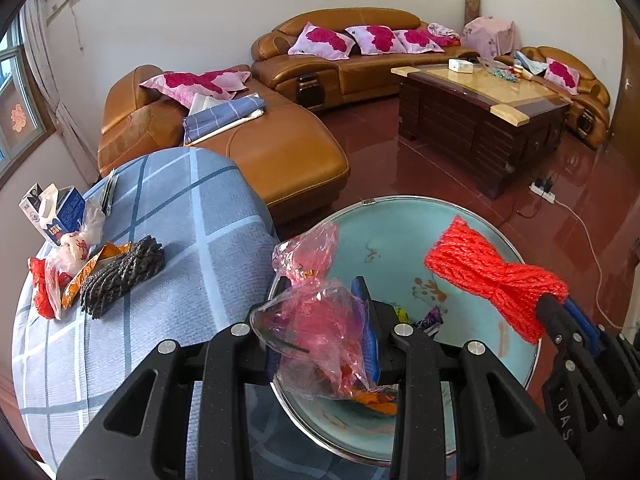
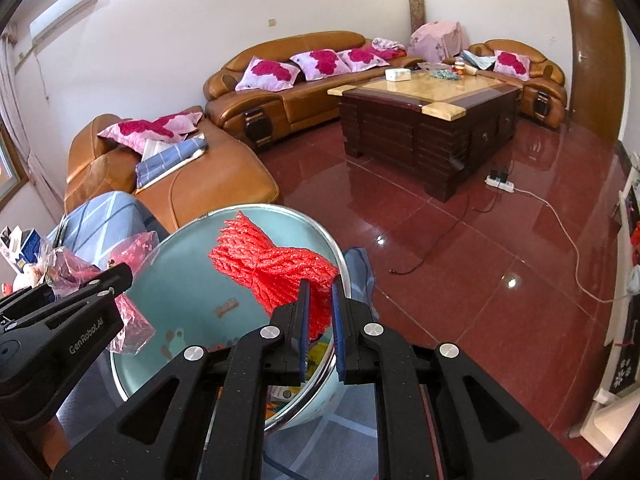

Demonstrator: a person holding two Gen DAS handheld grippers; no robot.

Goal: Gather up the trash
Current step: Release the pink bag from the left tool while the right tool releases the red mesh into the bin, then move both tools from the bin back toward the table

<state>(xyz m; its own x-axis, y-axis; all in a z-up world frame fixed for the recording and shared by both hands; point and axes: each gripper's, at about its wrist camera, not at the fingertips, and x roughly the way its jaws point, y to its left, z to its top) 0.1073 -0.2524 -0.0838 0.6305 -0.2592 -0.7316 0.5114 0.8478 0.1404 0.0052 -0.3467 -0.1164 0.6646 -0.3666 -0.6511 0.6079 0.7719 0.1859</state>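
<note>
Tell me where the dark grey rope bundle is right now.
In the left wrist view, the dark grey rope bundle lies at the left on the blue checked cloth, beside an orange wrapper and left of the teal basin.

Both of us crowd the basin (image 1: 420, 208) mouth: left gripper (image 1: 324, 312) with its pink plastic bag (image 1: 320, 320) blocks the near-left rim, right gripper (image 2: 320, 312) with the red rope bundle (image 2: 272, 272) hangs over the right half. Far-left part of the bowl stays open. Left on the checked cloth (image 1: 192, 216), dark rope bundle (image 1: 124, 276), wrappers (image 1: 80, 272) and carton (image 1: 60, 212) clutter the edge; middle is clear.
</note>
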